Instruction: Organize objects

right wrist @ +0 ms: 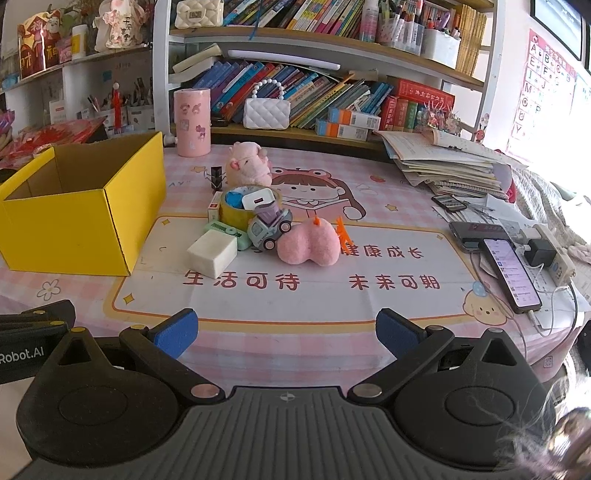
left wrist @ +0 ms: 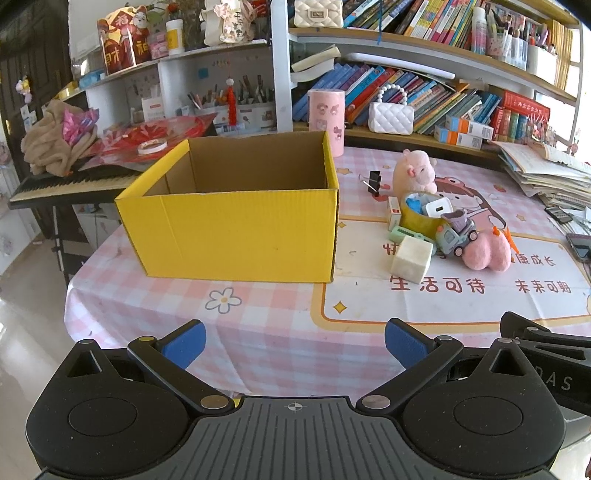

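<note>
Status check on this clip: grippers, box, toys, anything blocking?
Left gripper open, empty. Right gripper open, empty. Yellow box empty as far as seen; toy pile untouched beside it. Path clear.

I see bright daylight pouring in from the right, washing out the window (right wrist: 554, 22); both fisheye views stay sharp centrally, with shelves (left wrist: 424, 40) bowing at the edges.

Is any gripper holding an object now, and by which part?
Nothing is held. The left gripper and the right gripper are both open, with only the tablecloth between their fingers.
</note>
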The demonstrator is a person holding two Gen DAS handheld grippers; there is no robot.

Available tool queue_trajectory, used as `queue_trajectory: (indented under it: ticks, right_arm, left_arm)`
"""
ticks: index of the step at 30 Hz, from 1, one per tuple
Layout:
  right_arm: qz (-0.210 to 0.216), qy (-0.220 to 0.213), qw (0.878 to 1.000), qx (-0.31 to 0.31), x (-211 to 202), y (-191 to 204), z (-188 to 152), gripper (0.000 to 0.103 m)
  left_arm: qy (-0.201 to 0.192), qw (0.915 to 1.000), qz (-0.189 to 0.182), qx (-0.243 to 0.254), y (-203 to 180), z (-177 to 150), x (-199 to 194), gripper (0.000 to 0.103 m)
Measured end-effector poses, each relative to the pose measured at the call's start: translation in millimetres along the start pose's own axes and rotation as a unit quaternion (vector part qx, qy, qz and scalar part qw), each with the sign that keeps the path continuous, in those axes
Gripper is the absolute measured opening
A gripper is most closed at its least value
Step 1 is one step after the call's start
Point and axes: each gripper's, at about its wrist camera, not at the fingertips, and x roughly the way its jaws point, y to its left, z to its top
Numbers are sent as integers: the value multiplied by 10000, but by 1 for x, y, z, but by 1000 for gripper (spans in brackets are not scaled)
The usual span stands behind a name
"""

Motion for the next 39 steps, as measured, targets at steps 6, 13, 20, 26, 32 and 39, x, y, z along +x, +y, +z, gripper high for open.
queue_trajectory:
  ticks: [6,13,20,26,32,39]
  right_arm:
    - [2,18,10000,5,2,0,0,103]
    - [1,64,10000,21,9,0,0,103]
    - [0,70,10000,19,9,-1,0,103]
    - [2,77,10000,22,10,-1,0,103]
    - [12,106,9999,50,12,-3,-3,103]
    - [54,154,9998,66,16,-6,0,103]
  left_arm:
    - [16,10000,-2,13,-1,2,3,103]
    - [35,10000,-8,40,-3,2,5,103]
    - [36,10000,1,46,-4,0,6,103]
    - [32,10000,-13,52,-5,0,6,103]
    - [23,9999,-45,95,-7,-1,6,103]
    - [54,9999,-145,-12,-8,1,10,103]
